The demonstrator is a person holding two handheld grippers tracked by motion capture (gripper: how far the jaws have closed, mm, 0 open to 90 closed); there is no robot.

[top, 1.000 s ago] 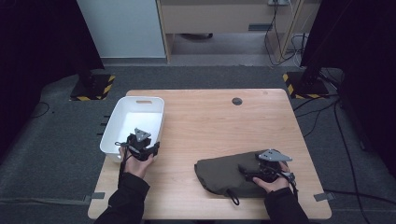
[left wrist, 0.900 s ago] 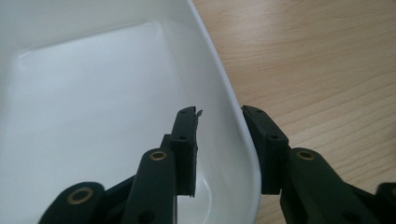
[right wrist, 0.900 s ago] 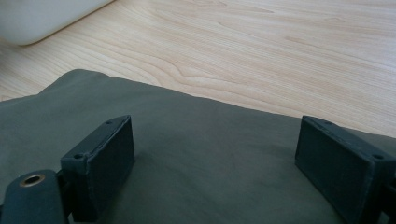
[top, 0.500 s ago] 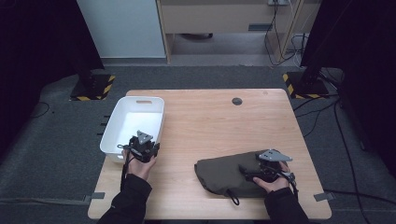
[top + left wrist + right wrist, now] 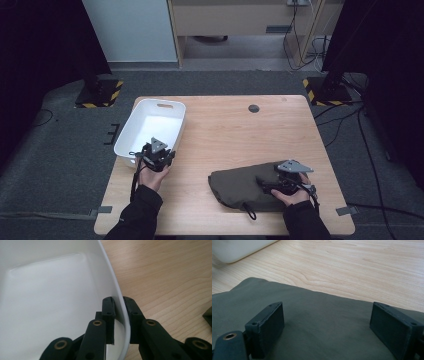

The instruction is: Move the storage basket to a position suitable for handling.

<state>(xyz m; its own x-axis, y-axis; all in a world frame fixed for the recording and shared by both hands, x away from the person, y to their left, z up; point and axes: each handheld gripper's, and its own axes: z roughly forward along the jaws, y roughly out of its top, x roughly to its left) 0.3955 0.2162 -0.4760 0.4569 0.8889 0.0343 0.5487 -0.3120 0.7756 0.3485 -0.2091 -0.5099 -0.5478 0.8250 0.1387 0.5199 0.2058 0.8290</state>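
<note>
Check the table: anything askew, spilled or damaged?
Nothing spilled or damaged. The white bin sits at an angle at the table's left edge, its outer side overhanging. The left tool has just been closing on its rim. The olive bag lies flat, drawstring near the front edge, under the open right tool.

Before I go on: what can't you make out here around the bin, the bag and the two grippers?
- Bag: its near right part is hidden in the high view by the right gripper and hand; whether anything is inside cannot be told.
- Bin: the near rim is hidden in the high view by the left gripper; the left gripper view cuts off its far end.
- Bag's cord: too small to tell how it is tied.
</note>
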